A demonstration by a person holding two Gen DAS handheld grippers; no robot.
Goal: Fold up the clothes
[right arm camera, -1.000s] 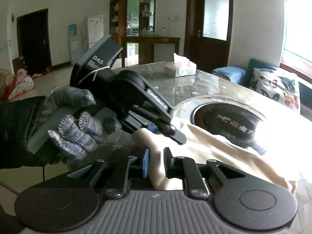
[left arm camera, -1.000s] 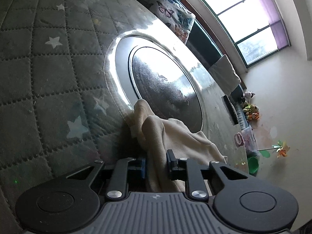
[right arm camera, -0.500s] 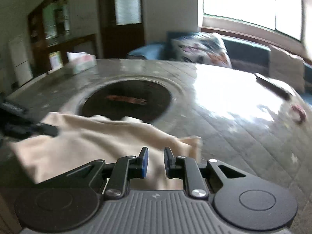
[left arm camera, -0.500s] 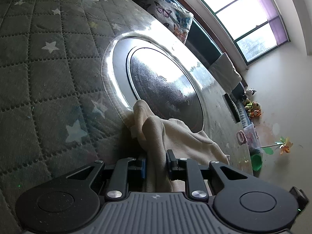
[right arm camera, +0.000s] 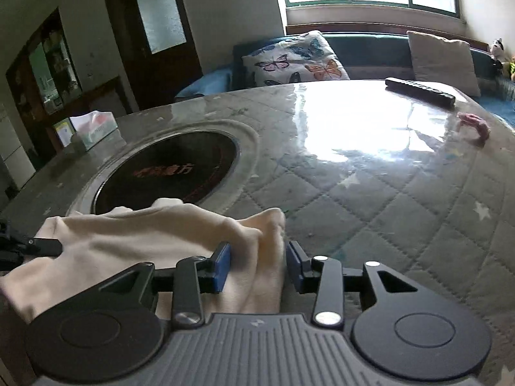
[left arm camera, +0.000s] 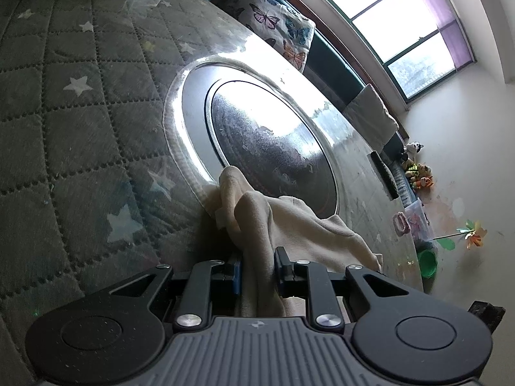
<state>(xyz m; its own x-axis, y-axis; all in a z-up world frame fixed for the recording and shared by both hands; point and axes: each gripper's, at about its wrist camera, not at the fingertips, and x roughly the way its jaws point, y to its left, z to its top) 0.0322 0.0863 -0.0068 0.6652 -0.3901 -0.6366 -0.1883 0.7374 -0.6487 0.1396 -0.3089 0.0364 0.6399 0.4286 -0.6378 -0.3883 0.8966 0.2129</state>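
A cream garment lies bunched on the round table, its far edge over the rim of the dark cooktop. My left gripper is shut on one end of it, with a fold rising between the pads. In the right wrist view the same cream garment stretches left to the left gripper's black fingertip. My right gripper is at the garment's other end, low over the table. Its jaws are opening: a fold stands between the blue pads, and the right pad is apart from it.
The table carries a grey quilted star-pattern cover under a glossy sheet. A tissue box sits at the far left, a black remote and a pink scrunchie at the far right. A sofa with a butterfly cushion runs behind.
My right gripper swung from beside the left gripper to the garment's far end and sank toward the table, then its jaws parted. The left gripper kept its grip and stayed put.
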